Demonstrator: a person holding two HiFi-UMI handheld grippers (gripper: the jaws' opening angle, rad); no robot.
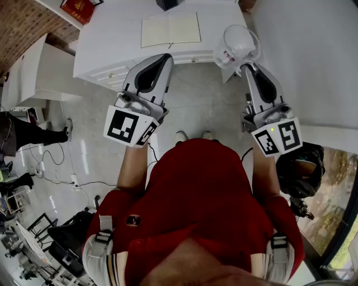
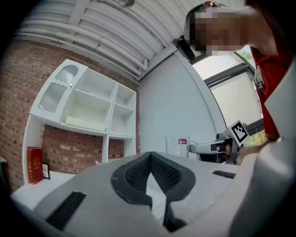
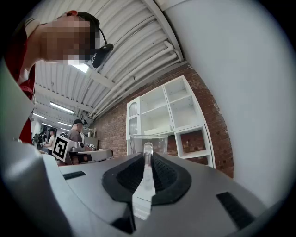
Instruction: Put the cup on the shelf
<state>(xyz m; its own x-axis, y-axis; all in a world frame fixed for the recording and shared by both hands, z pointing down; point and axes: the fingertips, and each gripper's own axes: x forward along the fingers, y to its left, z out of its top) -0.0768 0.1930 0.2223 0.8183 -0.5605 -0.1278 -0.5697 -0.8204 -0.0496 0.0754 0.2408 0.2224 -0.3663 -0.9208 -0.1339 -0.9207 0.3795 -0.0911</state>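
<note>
A clear glass cup (image 1: pixel 238 43) with a small red label hangs over the white table's right end, tilted. My right gripper (image 1: pixel 246 66) is shut on its handle. In the right gripper view the handle (image 3: pixel 147 152) stands pinched between the black pads, and the cup's body (image 3: pixel 148 140) rises beyond them. The left gripper view shows the cup (image 2: pixel 178 146) held out at the right. My left gripper (image 1: pixel 166 57) is shut on nothing, level with the table's front edge. A white shelf unit (image 3: pixel 171 111) hangs on the brick wall ahead, with its compartments (image 2: pixel 92 106) mostly bare.
An open notebook (image 1: pixel 170 29) lies on the white table (image 1: pixel 106 53), and a red book (image 1: pixel 78 8) stands at the table's far left. A white wall (image 1: pixel 302 56) runs along the right. Other people (image 3: pixel 76 134) stand far off to the left.
</note>
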